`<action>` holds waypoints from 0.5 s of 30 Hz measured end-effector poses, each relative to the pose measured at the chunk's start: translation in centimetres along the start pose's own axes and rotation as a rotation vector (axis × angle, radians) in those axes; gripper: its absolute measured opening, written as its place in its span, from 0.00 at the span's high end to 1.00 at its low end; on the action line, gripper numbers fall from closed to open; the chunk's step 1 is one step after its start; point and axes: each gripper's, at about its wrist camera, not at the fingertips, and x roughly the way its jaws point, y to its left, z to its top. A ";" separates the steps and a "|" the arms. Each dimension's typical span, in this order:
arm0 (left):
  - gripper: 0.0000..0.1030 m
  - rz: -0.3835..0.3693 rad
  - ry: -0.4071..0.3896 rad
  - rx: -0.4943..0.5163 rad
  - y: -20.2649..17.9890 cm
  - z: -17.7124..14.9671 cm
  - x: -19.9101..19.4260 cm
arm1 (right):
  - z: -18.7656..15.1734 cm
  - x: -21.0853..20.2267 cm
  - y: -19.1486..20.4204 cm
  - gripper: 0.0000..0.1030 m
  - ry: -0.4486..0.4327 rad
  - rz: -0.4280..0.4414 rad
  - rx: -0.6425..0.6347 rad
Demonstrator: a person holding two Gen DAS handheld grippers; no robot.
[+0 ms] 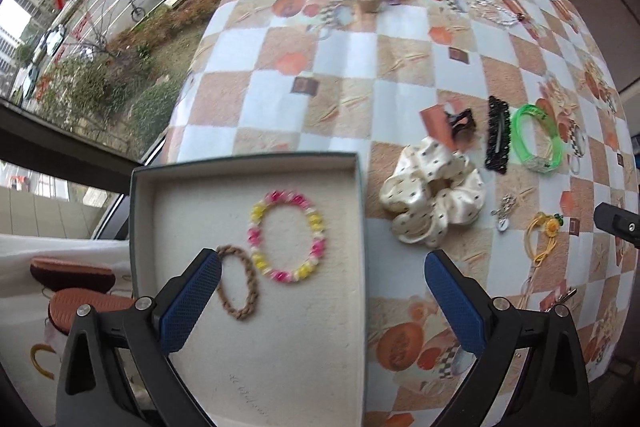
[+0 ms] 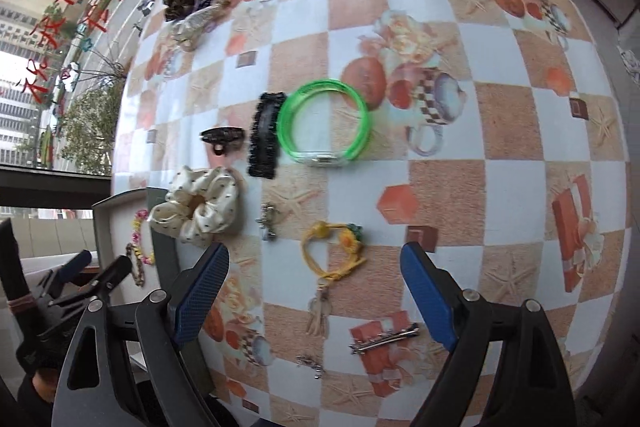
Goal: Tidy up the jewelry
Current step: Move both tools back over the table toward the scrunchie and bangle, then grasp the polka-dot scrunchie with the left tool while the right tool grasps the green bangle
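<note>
Box [image 1: 256, 347], open and shallow with a pale lining, is seen right under the left claw [image 1: 322, 303], at the table's [image 1: 360, 67] near corner. Two pieces are held in it: a pink and yellow bead bracelet [image 1: 287, 235], lying just ahead of the blue pads, and a brown braided hair tie [image 1: 238, 283], touching the bracelet and partly hidden by the left pad [image 1: 188, 303]. Nothing is gripped by the left claw; its jaws are spread wide and pointed steeply down over the box.

The right claw [image 2: 314, 299] is likewise released and empty, aimed steeply down at the tablecloth. A yellow cord bracelet [image 2: 332, 251] is found between its pads, just ahead of them, untouched. Further ahead lie a green bangle [image 2: 324, 123] and a black hair clip [image 2: 264, 135], with a cream scrunchie [image 2: 198, 207] to the left, beside the box.
</note>
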 end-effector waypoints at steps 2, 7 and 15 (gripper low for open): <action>0.00 -0.006 -0.008 0.030 -1.0 0.6 0.1 | 0.1 0.1 -0.8 0.13 0.006 -0.012 0.016; 0.00 -0.036 -0.043 0.127 -3.7 2.0 0.0 | 0.7 0.5 -2.3 0.13 0.013 -0.033 0.045; 0.14 -0.044 -0.045 0.247 -7.3 4.2 1.9 | 3.0 1.8 -3.1 0.13 0.025 -0.075 0.063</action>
